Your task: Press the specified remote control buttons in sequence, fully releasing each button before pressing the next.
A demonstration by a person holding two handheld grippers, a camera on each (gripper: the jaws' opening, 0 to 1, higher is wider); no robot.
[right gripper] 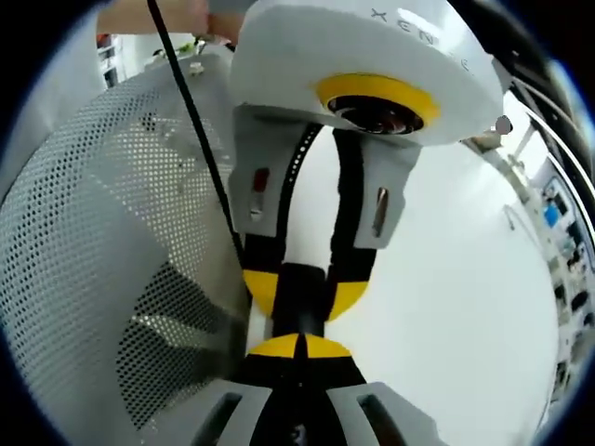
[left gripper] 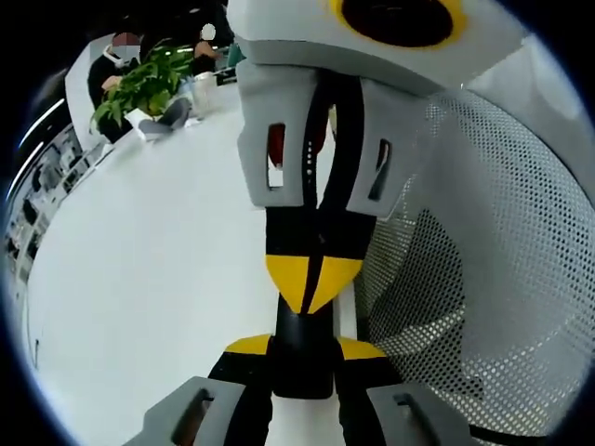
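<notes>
Left tongs (left gripper: 305, 347) rise from six o'clock in the left gripper view, yellow tips parted just enough to clamp a black bar, the remote control (left gripper: 302, 372), gripped on both flanks; its buttons can't be made out. Down from twelve o'clock come the right tongs (left gripper: 312, 279), yellow tips pinched together with nothing between them, their point meeting the remote's far end. In the right gripper view it's mirrored: right tongs (right gripper: 299, 346) closed at six o'clock, left tongs (right gripper: 302, 290) hanging from twelve with the remote control (right gripper: 303, 314) between their tips. White tabletop (left gripper: 158, 269) spreads below, a white perforated mesh panel (left gripper: 502, 232) at three o'clock, a leafy plant (left gripper: 139, 88) at ten o'clock. A black cable (right gripper: 191, 111) crosses the mesh.
</notes>
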